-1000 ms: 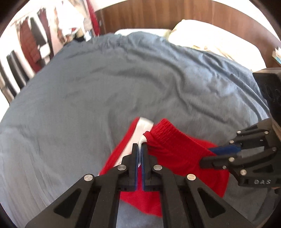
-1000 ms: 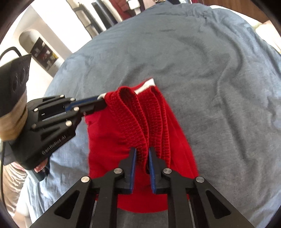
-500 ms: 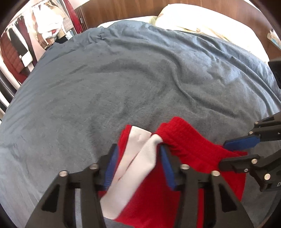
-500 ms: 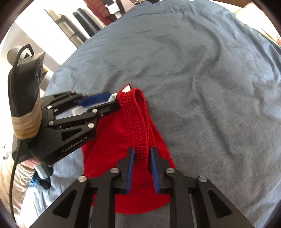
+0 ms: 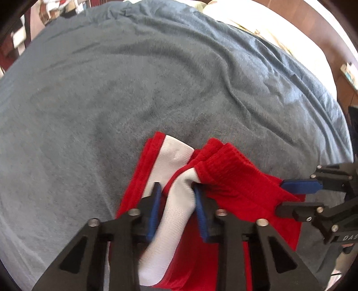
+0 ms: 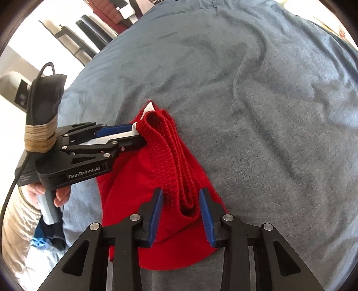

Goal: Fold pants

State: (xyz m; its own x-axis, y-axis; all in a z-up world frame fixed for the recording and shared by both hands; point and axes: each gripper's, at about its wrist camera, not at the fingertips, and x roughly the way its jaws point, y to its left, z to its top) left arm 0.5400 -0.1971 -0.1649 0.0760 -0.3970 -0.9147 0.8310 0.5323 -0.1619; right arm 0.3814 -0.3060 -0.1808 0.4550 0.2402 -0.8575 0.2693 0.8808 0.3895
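Note:
Red pants (image 5: 237,190) with a white side stripe (image 5: 172,210) lie folded on the blue-grey bedspread (image 5: 134,78). My left gripper (image 5: 176,190) is open, its jaws on either side of the white stripe at the waistband's end. My right gripper (image 6: 181,197) is open, its jaws on either side of the ribbed red waistband (image 6: 170,161). The right gripper shows at the right edge of the left wrist view (image 5: 290,194). The left gripper shows at the left of the right wrist view (image 6: 136,136).
A cream pillow (image 5: 257,20) and a wooden headboard (image 5: 313,29) lie at the bed's far end. Hanging clothes (image 6: 116,11) and a dark chair (image 6: 85,35) stand beyond the bed's edge. The person's hand (image 6: 60,194) holds the left gripper's handle.
Both grippers have opened and let go of the pants: the left one first, the right one in the last half second. The pants have settled onto the bedspread.

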